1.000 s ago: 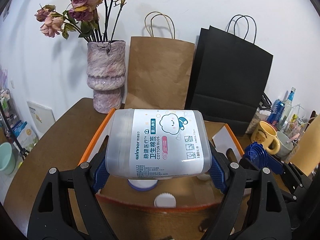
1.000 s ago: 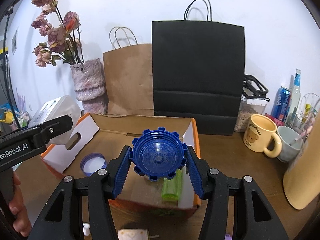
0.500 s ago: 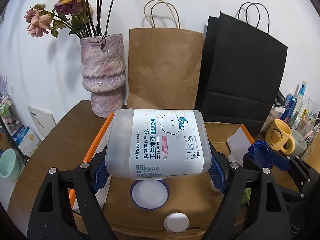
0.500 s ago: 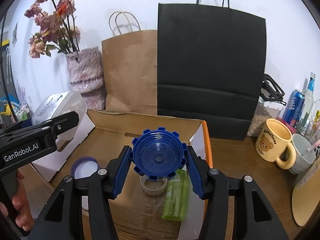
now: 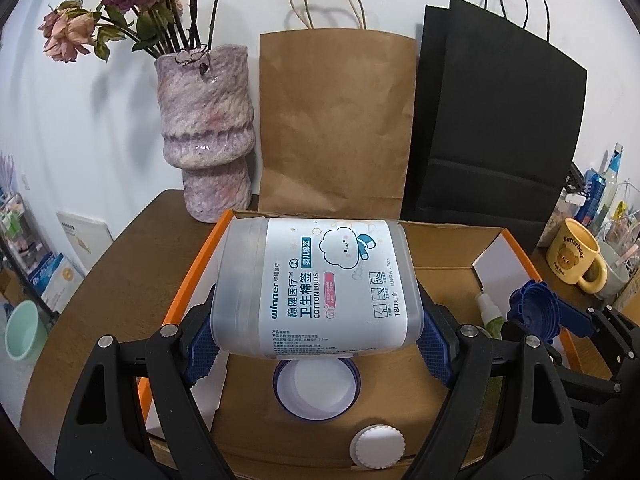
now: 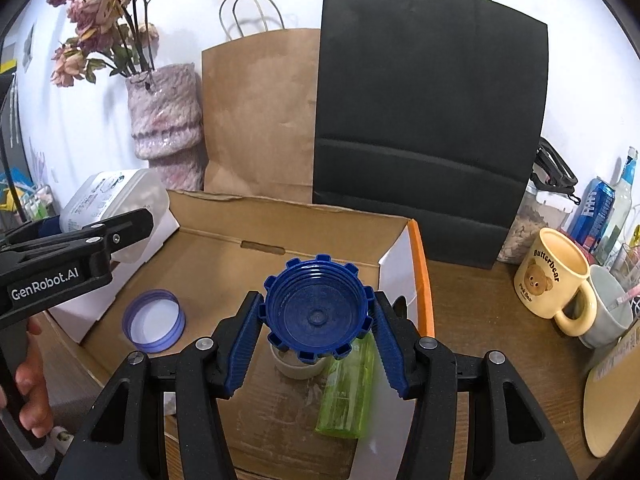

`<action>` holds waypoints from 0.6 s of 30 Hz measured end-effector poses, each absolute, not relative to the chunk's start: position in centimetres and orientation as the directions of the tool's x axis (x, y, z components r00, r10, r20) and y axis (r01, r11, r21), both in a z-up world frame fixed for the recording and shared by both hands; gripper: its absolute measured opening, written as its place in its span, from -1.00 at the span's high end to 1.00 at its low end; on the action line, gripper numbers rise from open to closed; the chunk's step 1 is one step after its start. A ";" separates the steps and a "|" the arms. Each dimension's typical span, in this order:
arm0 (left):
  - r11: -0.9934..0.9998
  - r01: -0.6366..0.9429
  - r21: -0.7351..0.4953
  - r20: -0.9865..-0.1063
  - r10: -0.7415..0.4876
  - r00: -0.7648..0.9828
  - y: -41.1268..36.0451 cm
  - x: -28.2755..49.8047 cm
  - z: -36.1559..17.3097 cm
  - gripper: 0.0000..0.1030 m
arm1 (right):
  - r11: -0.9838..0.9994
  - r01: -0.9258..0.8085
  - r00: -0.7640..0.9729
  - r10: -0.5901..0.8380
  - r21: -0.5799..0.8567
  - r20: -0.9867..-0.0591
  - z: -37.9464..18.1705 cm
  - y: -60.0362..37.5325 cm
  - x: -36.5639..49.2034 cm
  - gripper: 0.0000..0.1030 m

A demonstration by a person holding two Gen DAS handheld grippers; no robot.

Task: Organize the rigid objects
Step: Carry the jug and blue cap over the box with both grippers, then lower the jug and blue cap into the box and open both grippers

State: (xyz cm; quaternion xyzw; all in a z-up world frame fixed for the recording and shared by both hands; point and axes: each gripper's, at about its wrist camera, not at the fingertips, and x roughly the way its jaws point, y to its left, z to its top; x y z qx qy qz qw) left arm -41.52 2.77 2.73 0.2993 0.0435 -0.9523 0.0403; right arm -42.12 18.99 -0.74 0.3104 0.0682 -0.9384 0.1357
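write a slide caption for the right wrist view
Right gripper holds a blue cap above the cardboard box.

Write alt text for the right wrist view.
The right gripper holds a blue cap over an open cardboard box containing a green bottle and a purple lid. At left, the left gripper holds a cotton-bud tub.
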 end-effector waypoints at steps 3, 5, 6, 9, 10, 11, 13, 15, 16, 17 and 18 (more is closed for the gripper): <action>-0.993 0.101 -0.064 -0.578 -0.046 -0.815 2.7 -41.5 2.6 -0.55 | -0.955 0.293 -0.764 -0.203 -0.049 -0.612 -1.0 19.0 -42.3 -0.15; -0.993 0.102 -0.061 -0.572 -0.049 -0.819 2.6 -41.4 2.6 -0.59 | -0.958 0.280 -0.764 -0.188 -0.055 -0.617 -1.2 19.1 -42.4 -0.17; -0.993 0.102 -0.063 -0.567 -0.048 -0.822 2.5 -41.3 2.7 -0.69 | -0.960 0.276 -0.763 -0.184 -0.055 -0.619 -1.2 19.2 -42.4 -0.40; -0.991 0.114 -0.076 -0.549 -0.054 -0.834 2.0 -40.8 2.9 -1.00 | -0.961 0.271 -0.767 -0.179 -0.058 -0.616 -1.1 19.3 -42.3 -1.00; -0.990 0.118 -0.080 -0.547 -0.056 -0.835 1.9 -40.8 3.0 -1.00 | -0.962 0.268 -0.770 -0.175 -0.062 -0.613 -1.1 19.3 -42.2 -1.00; -0.989 0.123 -0.081 -0.546 -0.059 -0.835 1.8 -40.7 3.0 -1.00 | -0.961 0.268 -0.772 -0.176 -0.062 -0.611 -1.0 19.3 -42.2 -1.00; -0.988 0.133 -0.082 -0.547 -0.067 -0.835 1.6 -40.7 3.0 -1.00 | -0.960 0.273 -0.772 -0.181 -0.062 -0.609 -0.9 19.3 -42.1 -1.00; -0.987 0.137 -0.081 -0.549 -0.071 -0.833 1.5 -40.7 3.0 -1.00 | -0.959 0.275 -0.773 -0.180 -0.066 -0.608 -0.9 19.2 -42.0 -1.00; -0.987 0.138 -0.081 -0.550 -0.071 -0.832 1.5 -40.7 3.0 -1.00 | -0.959 0.277 -0.772 -0.181 -0.066 -0.609 -1.0 19.2 -42.0 -1.00; -0.987 0.139 -0.082 -0.551 -0.071 -0.832 1.5 -40.7 3.0 -1.00 | -0.959 0.277 -0.771 -0.181 -0.067 -0.610 -1.0 19.2 -42.0 -1.00; -0.987 0.139 -0.082 -0.551 -0.072 -0.831 1.5 -40.7 3.1 -1.00 | -0.958 0.277 -0.771 -0.180 -0.067 -0.611 -1.0 19.2 -42.1 -1.00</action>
